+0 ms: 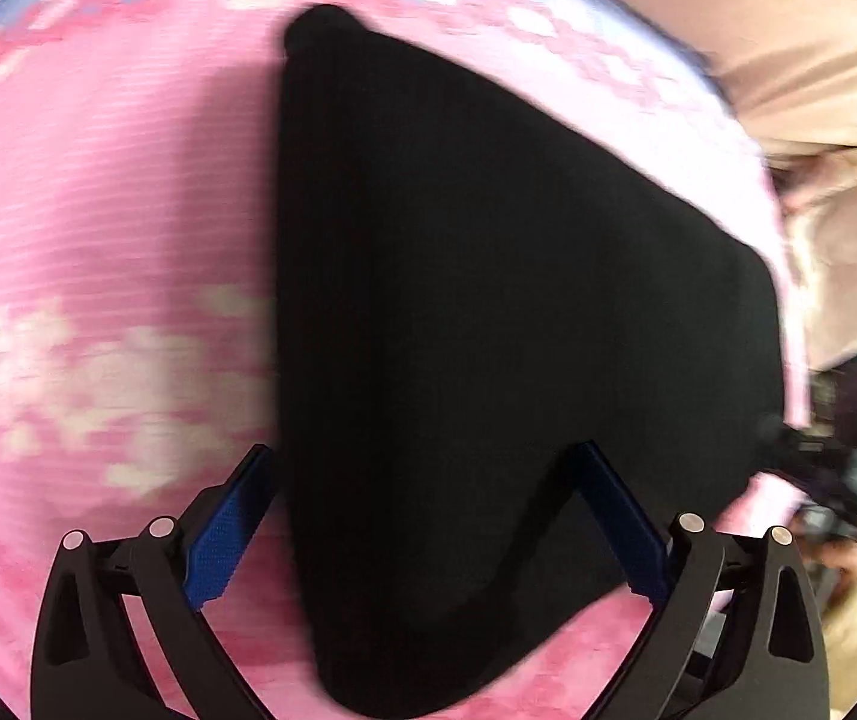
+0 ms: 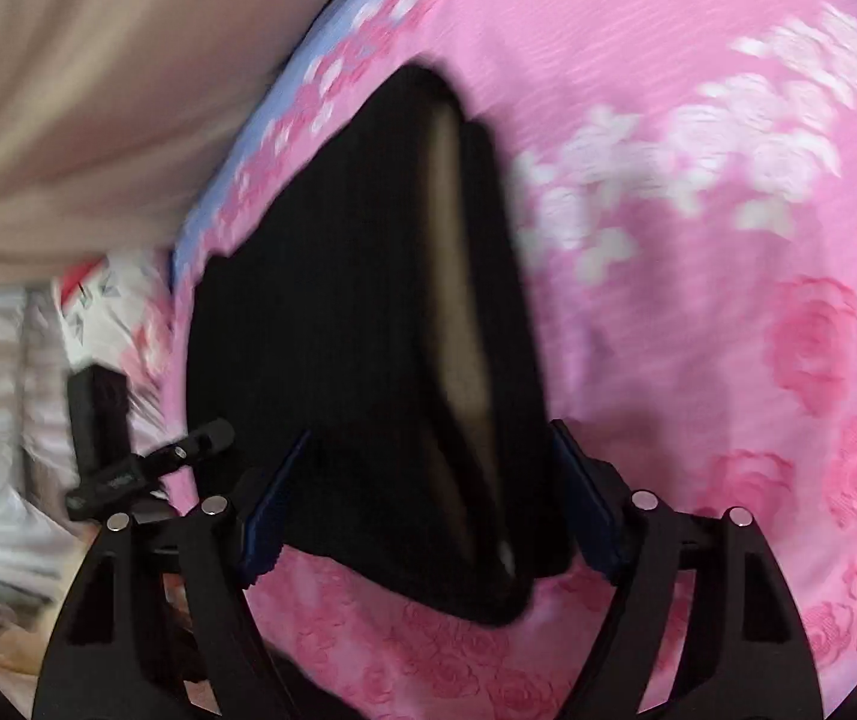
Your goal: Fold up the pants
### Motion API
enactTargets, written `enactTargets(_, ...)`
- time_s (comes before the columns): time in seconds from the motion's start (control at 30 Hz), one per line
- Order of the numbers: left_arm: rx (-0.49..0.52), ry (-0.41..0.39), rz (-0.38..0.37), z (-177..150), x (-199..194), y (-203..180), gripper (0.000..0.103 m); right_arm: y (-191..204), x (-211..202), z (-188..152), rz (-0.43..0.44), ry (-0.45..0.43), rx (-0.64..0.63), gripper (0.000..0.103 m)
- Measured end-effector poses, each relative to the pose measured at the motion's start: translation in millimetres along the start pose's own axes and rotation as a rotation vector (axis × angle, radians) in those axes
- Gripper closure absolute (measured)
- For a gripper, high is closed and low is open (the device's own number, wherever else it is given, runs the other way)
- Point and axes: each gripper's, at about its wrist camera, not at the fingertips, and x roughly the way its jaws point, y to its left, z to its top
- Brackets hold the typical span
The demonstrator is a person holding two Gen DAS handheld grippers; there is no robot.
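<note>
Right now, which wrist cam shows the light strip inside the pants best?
Right wrist. There the pale strip runs lengthwise down the black pants between layers, ahead of the open right gripper. The left wrist view shows the pants only as a solid black shape; no strip visible.

A bed is covered by a pink bedspread [image 2: 698, 300] printed with white flowers and darker pink roses, edged by a pale blue band [image 2: 284, 138]. A beige fabric surface [image 2: 98, 90] is seen beyond it. Everything is softly, evenly lit.
</note>
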Motion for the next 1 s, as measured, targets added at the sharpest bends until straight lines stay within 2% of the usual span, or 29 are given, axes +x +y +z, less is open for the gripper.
enactTargets(0.07, 0.035, 0.0, 0.048, 1, 6, -10, 0.007, 7, 3, 1, -0.03, -0.006, -0.029, 0.028)
enactTargets(0.1, 0.049, -0.001, 0.071, 1, 9, -14, 0.007, 6, 3, 1, -0.024, -0.008, -0.017, 0.031)
enactTargets(0.17, 0.038, -0.005, 0.067, 2, 9, -14, 0.009, 0, 1, 1, -0.023, -0.015, 0.011, 0.055)
enactTargets(0.2, 0.021, -0.01, 0.06, 2, 7, -12, 0.016, -2, 0, 0, 0.001, -0.012, 0.029, 0.065)
enactTargets(0.23, 0.003, -0.013, 0.044, 2, 4, -9, 0.02, 2, -2, -1, 0.003, -0.02, 0.03, 0.07)
enactTargets(0.3, -0.028, -0.02, 0.047, 0, -2, -5, 0.041, 17, -7, -3, -0.019, -0.026, -0.012, 0.073)
enactTargets(0.37, -0.043, -0.037, 0.041, -6, -14, -7, 0.056, 28, -16, -4, 0.03, -0.02, -0.02, 0.074)
enactTargets(0.4, -0.043, -0.043, 0.036, -8, -18, -9, 0.06, 30, -21, -4, 0.05, -0.019, -0.029, 0.074)
enactTargets(0.5, -0.055, -0.026, -0.007, -25, -31, -5, 0.062, 32, -35, -10, 0.069, 0.003, -0.055, 0.074)
enactTargets(0.67, -0.067, 0.048, -0.083, -71, -35, -14, 0.062, 15, -50, -44, 0.057, 0.098, -0.065, 0.073)
enactTargets(0.7, -0.057, 0.059, -0.074, -84, -33, -16, 0.058, 9, -48, -53, 0.041, 0.118, -0.076, 0.069)
enactTargets(0.73, -0.049, 0.055, -0.044, -92, -29, -16, 0.053, 4, -45, -59, 0.033, 0.128, -0.077, 0.06)
enactTargets(0.8, -0.084, 0.032, 0.006, -105, -21, -11, 0.036, -12, -39, -68, -0.01, 0.119, -0.062, 0.044)
enactTargets(0.9, -0.149, 0.003, -0.004, -107, -22, 0, 0.029, -25, -40, -67, -0.018, 0.076, -0.017, 0.028)
enactTargets(0.97, -0.152, -0.033, 0.03, -104, -27, 3, 0.02, -29, -36, -66, 0.006, 0.066, -0.005, 0.024)
enactTargets(1.0, -0.154, -0.044, 0.042, -105, -28, 5, 0.02, -28, -35, -64, 0.022, 0.055, -0.004, 0.025)
